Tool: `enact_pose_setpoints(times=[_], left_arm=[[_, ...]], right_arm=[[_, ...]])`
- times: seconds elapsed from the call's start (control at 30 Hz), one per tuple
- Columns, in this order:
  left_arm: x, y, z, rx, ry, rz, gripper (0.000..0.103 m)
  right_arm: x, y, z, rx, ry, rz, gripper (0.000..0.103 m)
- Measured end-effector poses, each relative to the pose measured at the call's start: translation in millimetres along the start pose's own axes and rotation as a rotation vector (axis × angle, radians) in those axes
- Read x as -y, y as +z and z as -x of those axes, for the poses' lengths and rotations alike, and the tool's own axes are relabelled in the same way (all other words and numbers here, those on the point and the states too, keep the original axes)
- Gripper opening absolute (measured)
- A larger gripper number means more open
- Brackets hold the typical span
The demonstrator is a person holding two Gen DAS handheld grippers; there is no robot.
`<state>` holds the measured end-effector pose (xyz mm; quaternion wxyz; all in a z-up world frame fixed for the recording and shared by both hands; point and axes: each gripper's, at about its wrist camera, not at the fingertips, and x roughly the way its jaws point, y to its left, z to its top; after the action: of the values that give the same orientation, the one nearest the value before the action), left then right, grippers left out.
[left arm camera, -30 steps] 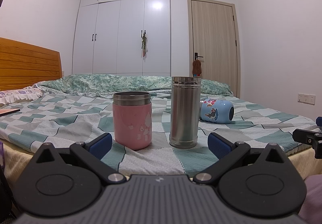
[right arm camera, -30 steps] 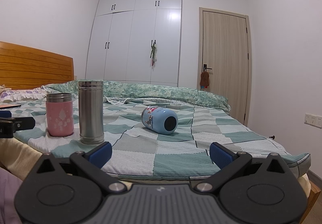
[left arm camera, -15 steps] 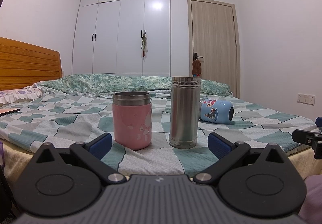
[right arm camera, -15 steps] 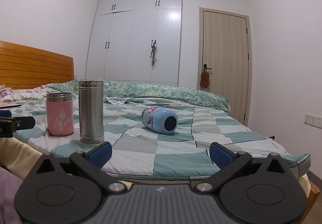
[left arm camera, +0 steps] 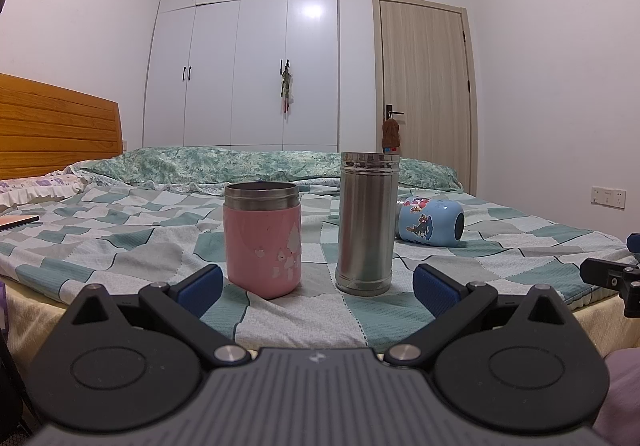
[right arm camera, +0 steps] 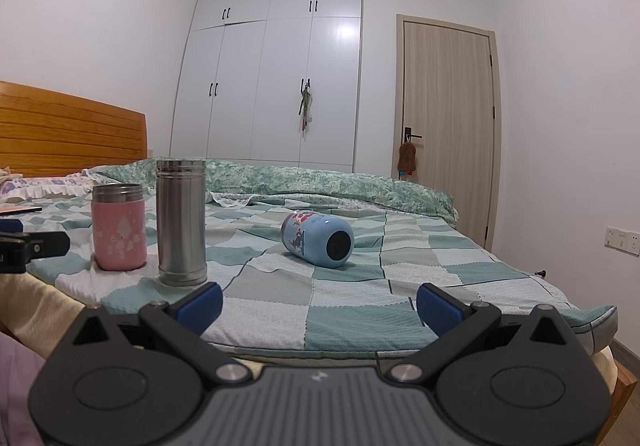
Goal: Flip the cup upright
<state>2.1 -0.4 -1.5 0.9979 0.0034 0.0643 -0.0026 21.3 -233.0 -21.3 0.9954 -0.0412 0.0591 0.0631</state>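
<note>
A light blue cup with cartoon prints (right arm camera: 318, 239) lies on its side on the bed, its dark round end facing me; it also shows in the left wrist view (left arm camera: 430, 220), partly behind the steel flask. A pink cup (left arm camera: 262, 240) (right arm camera: 118, 226) and a tall steel flask (left arm camera: 367, 222) (right arm camera: 181, 222) stand upright near the bed's front edge. My left gripper (left arm camera: 316, 288) is open and empty, just short of the pink cup and the flask. My right gripper (right arm camera: 319, 306) is open and empty at the bed's edge, well short of the blue cup.
The bed has a green and white checked cover (right arm camera: 360, 278), a rumpled green quilt (right arm camera: 320, 181) at the back and a wooden headboard (right arm camera: 68, 129) on the left. A white wardrobe (right arm camera: 276, 77) and a wooden door (right arm camera: 446, 117) stand behind.
</note>
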Motion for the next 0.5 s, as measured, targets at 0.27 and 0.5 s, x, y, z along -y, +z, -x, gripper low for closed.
enact_pose_setpoints(times=[0.27, 0.5], left_arm=[[0.0, -0.2, 0.0, 0.0, 0.0, 0.0, 0.103], [0.0, -0.2, 2.4, -0.001, -0.001, 0.0, 0.103]], right_arm=[[0.1, 0.2, -0.2, -0.001, 0.0, 0.0, 0.103], [0.5, 0.3, -0.5, -0.003, -0.001, 0.001, 0.103]])
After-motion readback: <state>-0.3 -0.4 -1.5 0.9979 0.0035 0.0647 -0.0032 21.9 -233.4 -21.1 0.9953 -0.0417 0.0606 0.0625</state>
